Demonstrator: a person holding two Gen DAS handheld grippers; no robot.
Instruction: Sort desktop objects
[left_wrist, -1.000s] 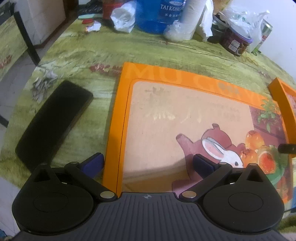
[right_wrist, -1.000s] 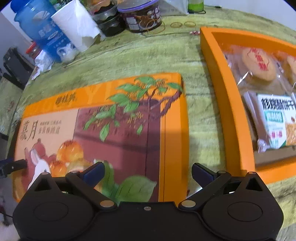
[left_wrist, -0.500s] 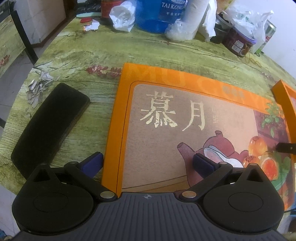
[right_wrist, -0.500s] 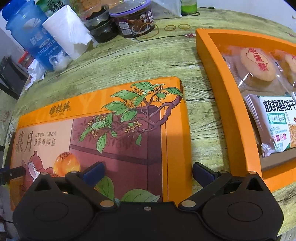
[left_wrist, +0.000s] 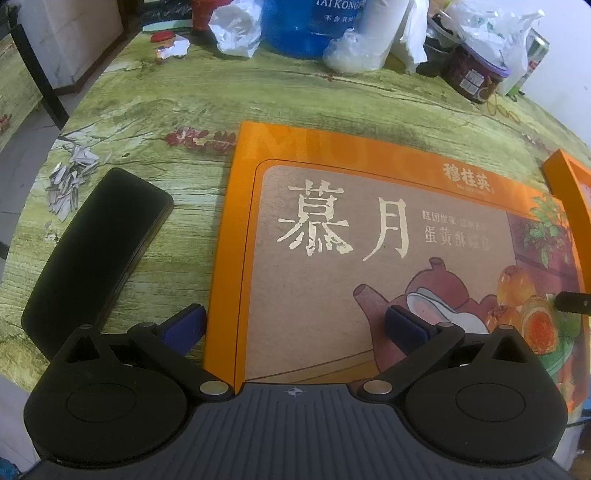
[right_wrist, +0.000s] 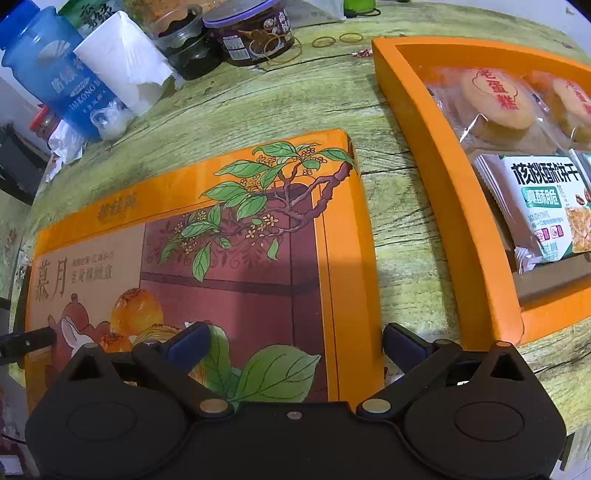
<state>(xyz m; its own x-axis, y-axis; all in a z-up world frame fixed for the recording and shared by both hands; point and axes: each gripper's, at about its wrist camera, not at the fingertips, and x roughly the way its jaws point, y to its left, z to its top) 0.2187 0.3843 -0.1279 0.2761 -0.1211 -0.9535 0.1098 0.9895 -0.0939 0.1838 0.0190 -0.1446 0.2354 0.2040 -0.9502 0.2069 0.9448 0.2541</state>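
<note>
The orange box lid (left_wrist: 369, 240) lies flat on the table (left_wrist: 184, 103), and both grippers hover at its near edge. Left gripper (left_wrist: 295, 325), jaws spread wide, straddles its left border; the black case (left_wrist: 92, 258) lies outside its left finger. Right gripper (right_wrist: 295, 341), jaws also spread, straddles the lid's right border, with the open snack tray (right_wrist: 443, 184) beyond its right finger.

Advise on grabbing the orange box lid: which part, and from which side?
Take the lid by its two short ends, one claw each: it lies flat and too wide for one. The left claw already straddles the left edge, the right claw the right edge, both open. Come in low from the near side so a pad slips under each rim, probably clear of the snack tray.
</note>
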